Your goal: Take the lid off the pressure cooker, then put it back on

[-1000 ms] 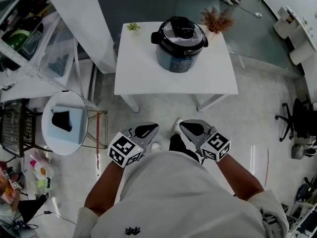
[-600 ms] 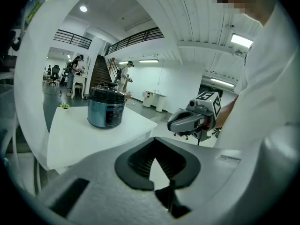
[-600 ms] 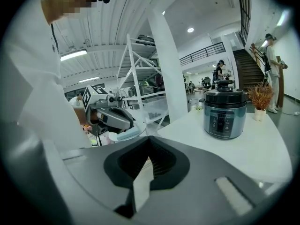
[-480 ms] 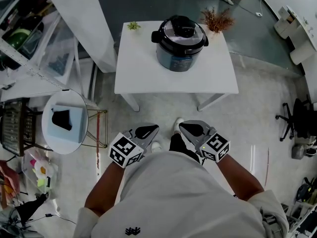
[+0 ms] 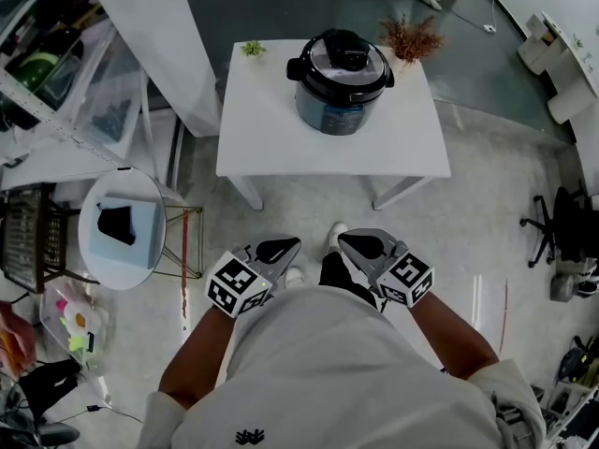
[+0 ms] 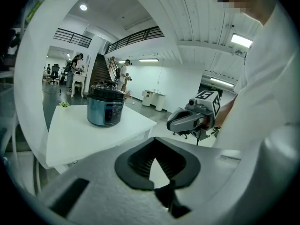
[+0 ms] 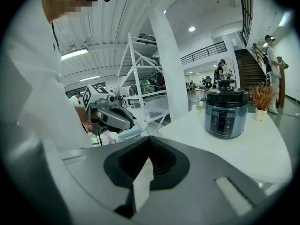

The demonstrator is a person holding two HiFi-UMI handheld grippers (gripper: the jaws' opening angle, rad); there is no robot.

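Jaws pressed together and pinching nothing: that goes for the left gripper [image 5: 281,248] and, by its own view, for the right gripper [image 5: 356,243] too, with only floor showing past the tips. Both are held low at the person's waist, side by side and slightly apart, pointing forward and a little down (a rest pose, I judge, since nothing is within reach). Ahead stands the white table [image 5: 281,143], well apart from both grippers. Across it from the left come a small green plant [image 5: 251,50] at the back corner, then the pressure cooker [image 5: 339,96] toward the back middle with its lid [image 5: 343,59] seated on top, then a reddish dried plant [image 5: 409,37] at the far right corner. The cooker sits clear of both plants, which probably leaves room to reach the lid from either side. Taking the lid off has not begun; stepping closer looks like the first need.
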